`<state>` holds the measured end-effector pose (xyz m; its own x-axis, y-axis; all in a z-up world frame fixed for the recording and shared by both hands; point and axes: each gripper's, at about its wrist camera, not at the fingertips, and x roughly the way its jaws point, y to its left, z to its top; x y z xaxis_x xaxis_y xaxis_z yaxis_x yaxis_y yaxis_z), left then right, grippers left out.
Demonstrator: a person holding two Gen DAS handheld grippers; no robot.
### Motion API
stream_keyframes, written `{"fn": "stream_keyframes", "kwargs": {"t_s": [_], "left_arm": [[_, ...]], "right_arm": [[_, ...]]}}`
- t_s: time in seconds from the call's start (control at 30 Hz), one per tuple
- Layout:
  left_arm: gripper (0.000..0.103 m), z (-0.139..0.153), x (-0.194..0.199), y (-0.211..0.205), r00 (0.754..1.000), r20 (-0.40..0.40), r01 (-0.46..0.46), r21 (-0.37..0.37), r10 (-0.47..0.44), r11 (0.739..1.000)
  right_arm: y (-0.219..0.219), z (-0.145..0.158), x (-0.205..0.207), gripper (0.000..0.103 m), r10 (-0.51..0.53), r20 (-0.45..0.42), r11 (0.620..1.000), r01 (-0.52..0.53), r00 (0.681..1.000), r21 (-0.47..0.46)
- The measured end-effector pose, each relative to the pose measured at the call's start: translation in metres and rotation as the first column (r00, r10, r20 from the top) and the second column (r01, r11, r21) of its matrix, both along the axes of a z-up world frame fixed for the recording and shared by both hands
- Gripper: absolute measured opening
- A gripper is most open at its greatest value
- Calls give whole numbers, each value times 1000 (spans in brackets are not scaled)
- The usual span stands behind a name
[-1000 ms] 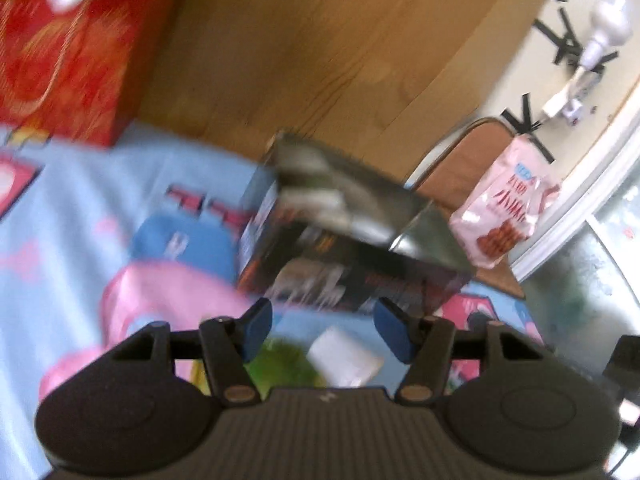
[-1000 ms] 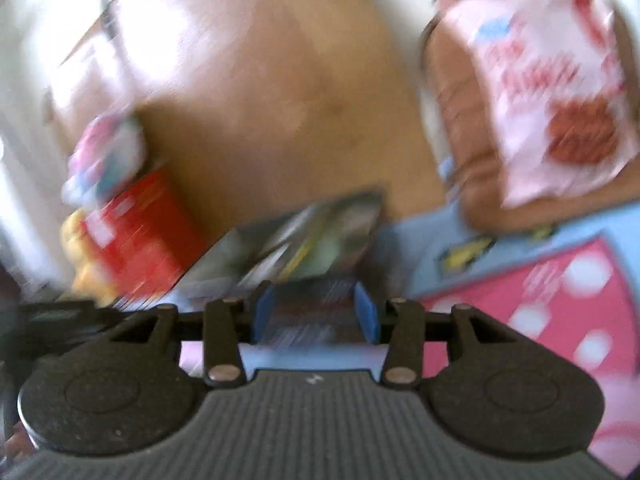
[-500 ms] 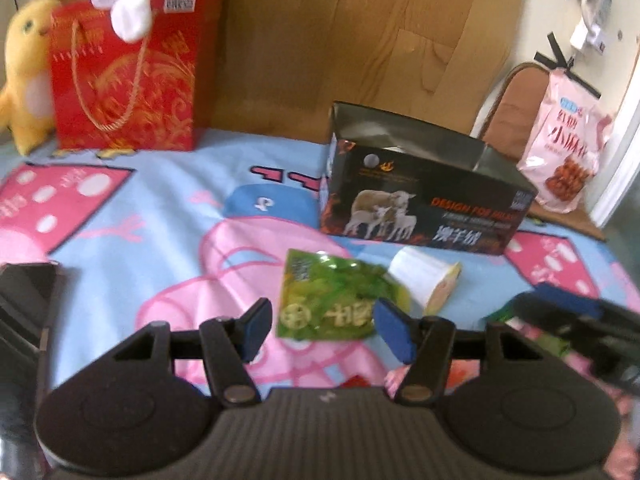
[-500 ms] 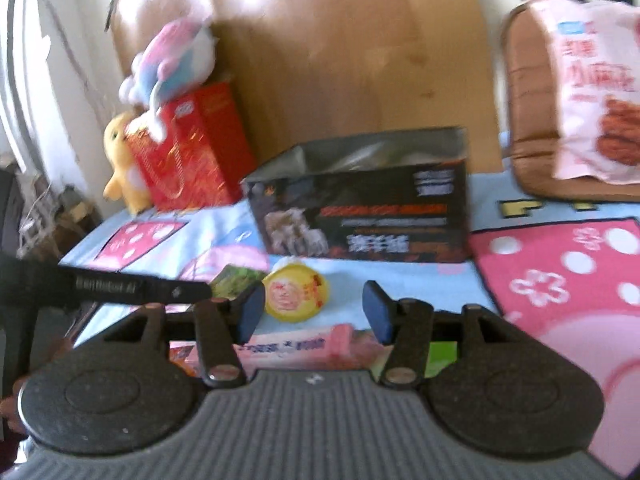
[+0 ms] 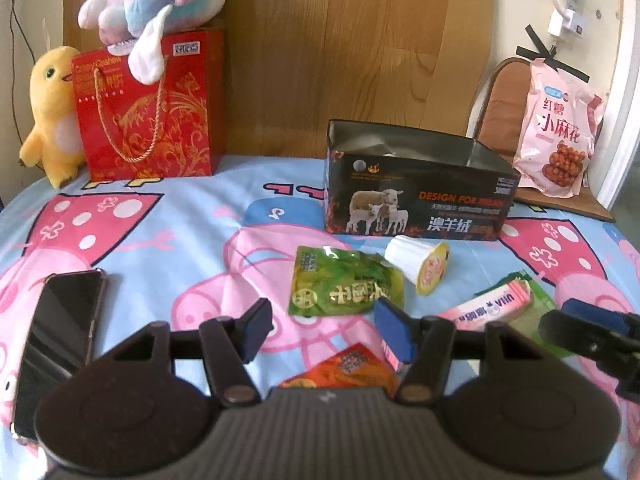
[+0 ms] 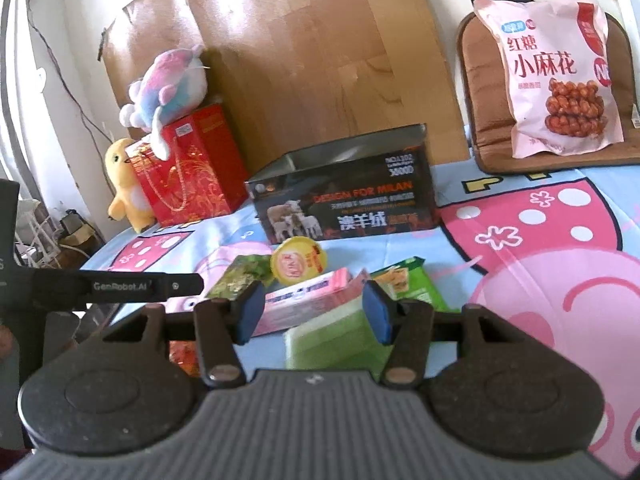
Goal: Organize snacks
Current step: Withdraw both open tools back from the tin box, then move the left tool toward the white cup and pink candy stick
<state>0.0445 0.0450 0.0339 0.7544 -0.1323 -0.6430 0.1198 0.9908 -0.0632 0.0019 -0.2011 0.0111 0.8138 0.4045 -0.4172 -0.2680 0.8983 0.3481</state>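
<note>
Both hand-held grippers pulled back, phone (image 5: 60, 336) only in left view

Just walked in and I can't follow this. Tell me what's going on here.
A person holds a two-finger gripper in each hand over a cartoon-print cloth. Both the left gripper and the right gripper are open and hold nothing. Loose snacks lie in front of an open black box: a green packet, a tipped white cup, a pink box and an orange packet. None looks sorted yet.
</note>
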Motion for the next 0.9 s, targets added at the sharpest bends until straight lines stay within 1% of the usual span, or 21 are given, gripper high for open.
{"fn": "stream_keyframes", "kwargs": {"t_s": [0.2, 0.37, 0.57, 0.9], "left_arm": [[59, 2, -10, 3, 1000, 19, -9, 17, 9, 1000], [60, 0, -12, 6, 1000, 19, -12, 22, 12, 1000], [60, -7, -10, 10, 1000, 12, -18, 30, 17, 999], [61, -17, 5, 19, 999, -6, -35, 41, 36, 999]], "right_arm": [[9, 3, -9, 57, 17, 7, 1000, -17, 1000, 2], [15, 4, -14, 57, 28, 6, 1000, -28, 1000, -8], [19, 3, -13, 57, 28, -1, 1000, -28, 1000, -13], [28, 0, 0, 57, 44, -25, 999, -45, 999, -26]]}}
